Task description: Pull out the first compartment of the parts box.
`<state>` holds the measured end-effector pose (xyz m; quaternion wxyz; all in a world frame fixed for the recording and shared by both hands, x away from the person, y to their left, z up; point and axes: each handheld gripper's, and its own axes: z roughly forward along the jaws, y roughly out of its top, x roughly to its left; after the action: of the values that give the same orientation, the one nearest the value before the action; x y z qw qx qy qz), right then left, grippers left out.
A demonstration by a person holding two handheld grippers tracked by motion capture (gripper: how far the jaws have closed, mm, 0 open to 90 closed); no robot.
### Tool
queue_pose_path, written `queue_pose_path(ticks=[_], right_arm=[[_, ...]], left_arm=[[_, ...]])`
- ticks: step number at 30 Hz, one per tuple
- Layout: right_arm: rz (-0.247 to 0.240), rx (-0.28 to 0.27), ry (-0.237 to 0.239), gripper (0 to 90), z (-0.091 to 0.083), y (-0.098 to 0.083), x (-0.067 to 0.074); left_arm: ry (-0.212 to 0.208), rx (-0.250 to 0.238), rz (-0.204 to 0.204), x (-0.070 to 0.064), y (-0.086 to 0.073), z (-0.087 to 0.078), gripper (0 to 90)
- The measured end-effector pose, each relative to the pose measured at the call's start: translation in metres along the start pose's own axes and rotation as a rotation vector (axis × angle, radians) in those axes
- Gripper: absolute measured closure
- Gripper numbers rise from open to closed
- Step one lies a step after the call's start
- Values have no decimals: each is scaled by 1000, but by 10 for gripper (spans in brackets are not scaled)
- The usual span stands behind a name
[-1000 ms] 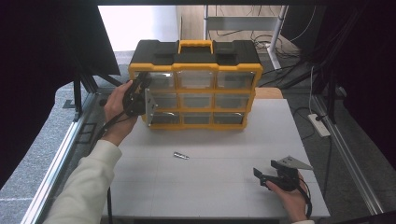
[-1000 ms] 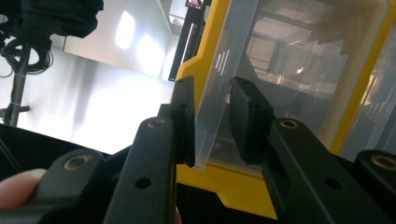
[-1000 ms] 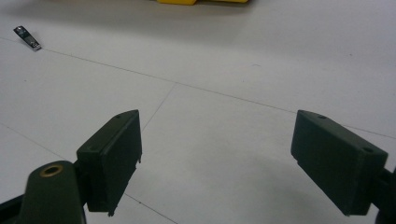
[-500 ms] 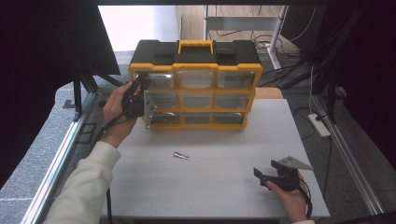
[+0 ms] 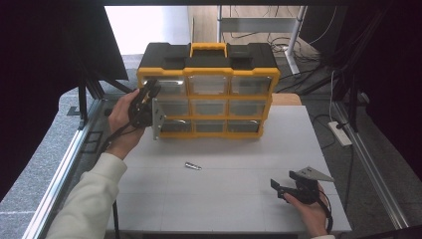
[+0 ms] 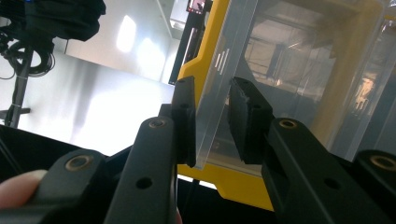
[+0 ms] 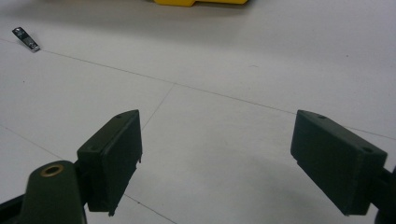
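A yellow and black organizer box (image 5: 209,74) with clear drawers stands upright at the back of the white table (image 5: 224,209). My left gripper (image 5: 152,97) is at the box's left column. In the left gripper view its jaws (image 6: 212,121) are closed on the front lip of a clear drawer (image 6: 219,79), beside the yellow frame (image 6: 194,65). My right gripper (image 5: 282,181) rests low near the table's front right, held by a hand. Its jaws (image 7: 217,158) stand wide apart over bare table with nothing between them.
A small metal piece (image 5: 192,166) lies on the table in front of the box, and shows far left (image 7: 25,38) in the right gripper view. Table rails run along both sides. A power strip (image 5: 340,133) lies on the floor at right.
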<state>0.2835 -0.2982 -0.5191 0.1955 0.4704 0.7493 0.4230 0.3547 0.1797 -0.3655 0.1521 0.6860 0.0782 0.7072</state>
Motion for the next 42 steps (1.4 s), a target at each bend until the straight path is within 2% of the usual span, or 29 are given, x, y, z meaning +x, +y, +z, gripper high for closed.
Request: queue_pose_path(ticks=[9, 30, 42], right_arm=[[0, 0, 1, 164, 0, 0, 0], [-2, 0, -1, 164, 0, 0, 0], [0, 0, -2, 165, 0, 0, 0]], left_arm=[[-1, 2, 8, 1, 0, -3, 722], [5, -14, -4, -1, 0, -9, 722], [3, -18, 6, 0, 1, -15, 722]])
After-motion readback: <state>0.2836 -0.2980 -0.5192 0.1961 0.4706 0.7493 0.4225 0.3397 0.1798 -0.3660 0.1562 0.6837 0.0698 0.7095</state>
